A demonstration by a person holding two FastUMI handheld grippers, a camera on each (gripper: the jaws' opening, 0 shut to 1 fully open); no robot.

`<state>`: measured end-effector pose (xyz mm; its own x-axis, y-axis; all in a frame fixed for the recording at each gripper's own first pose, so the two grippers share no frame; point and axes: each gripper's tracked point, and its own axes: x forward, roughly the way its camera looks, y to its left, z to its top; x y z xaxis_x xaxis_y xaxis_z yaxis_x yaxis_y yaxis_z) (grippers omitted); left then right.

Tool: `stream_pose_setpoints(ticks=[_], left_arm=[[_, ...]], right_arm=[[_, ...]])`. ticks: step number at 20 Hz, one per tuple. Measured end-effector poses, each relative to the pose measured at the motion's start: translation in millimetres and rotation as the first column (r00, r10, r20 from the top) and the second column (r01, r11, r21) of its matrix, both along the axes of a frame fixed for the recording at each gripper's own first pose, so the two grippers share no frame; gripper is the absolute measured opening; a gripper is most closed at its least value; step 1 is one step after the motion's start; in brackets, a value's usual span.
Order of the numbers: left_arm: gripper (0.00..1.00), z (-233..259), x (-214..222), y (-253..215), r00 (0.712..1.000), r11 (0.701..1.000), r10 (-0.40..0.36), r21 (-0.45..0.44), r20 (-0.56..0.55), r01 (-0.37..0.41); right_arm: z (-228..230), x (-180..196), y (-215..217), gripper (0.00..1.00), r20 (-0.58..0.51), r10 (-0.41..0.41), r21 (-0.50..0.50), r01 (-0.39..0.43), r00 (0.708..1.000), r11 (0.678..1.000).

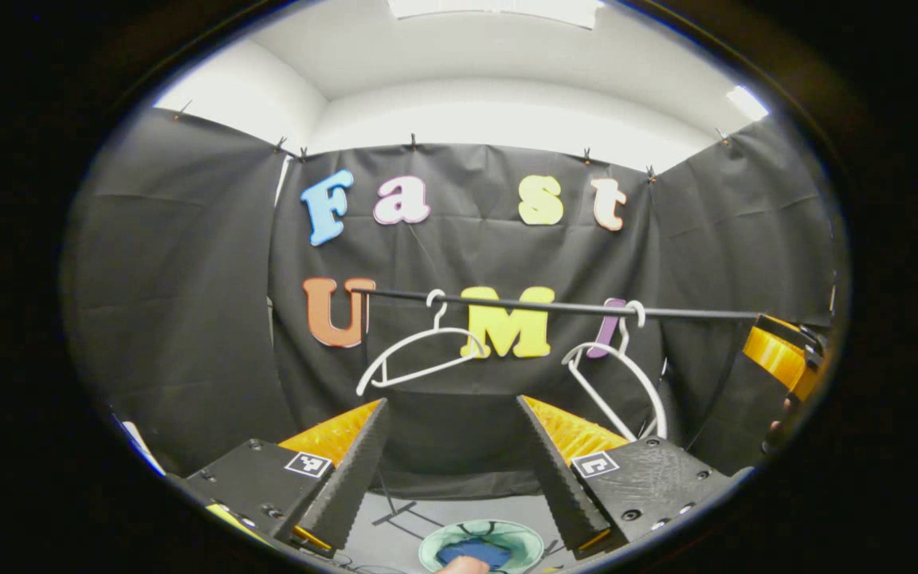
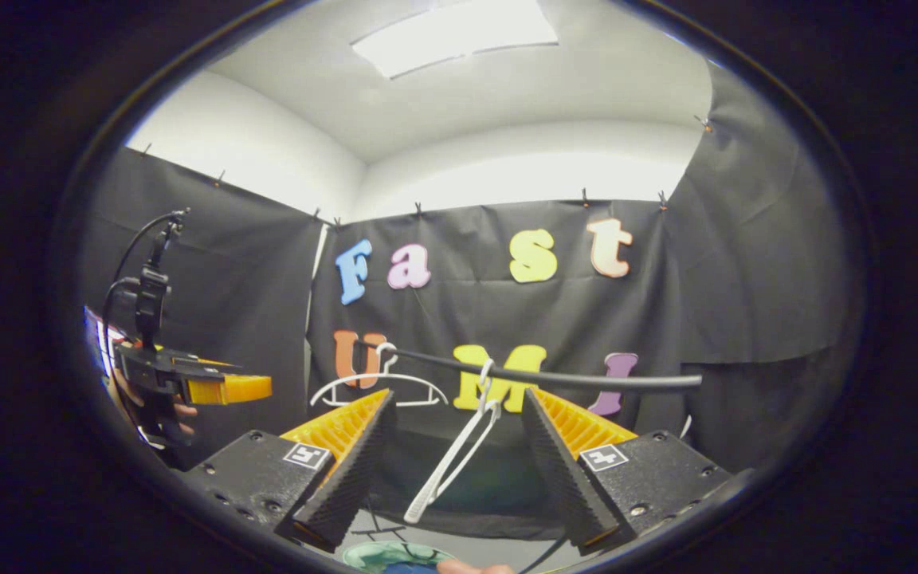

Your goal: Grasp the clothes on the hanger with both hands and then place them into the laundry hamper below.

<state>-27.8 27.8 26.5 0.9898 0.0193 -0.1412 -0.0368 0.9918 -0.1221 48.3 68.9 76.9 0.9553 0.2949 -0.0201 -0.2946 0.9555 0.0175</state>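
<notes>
A black-draped booth frames a dark rail [image 1: 555, 306] carrying two bare white hangers [image 1: 419, 351]. Below the rail, the laundry hamper [image 1: 481, 547] on the floor holds blue clothes [image 1: 471, 552]. The left gripper [image 1: 451, 470] and right gripper [image 2: 449, 470] are raised before the rail, fingers spread apart, gripping nothing.

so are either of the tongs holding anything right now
Nothing is held: the left tongs and right tongs both stand open. Blue clothes lie in the hamper.
</notes>
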Motion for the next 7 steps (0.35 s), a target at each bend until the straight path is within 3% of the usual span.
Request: stream_pose_setpoints(ticks=[7], left_arm=[[1.00,46.8,-6.3,10.4,0.986,0.996,0.071,0.045,0.153,-0.079]], right_arm=[[30.6,6.5,-3.3,1.00,0.084,0.012,0.003,-0.013,0.996,1.000]])
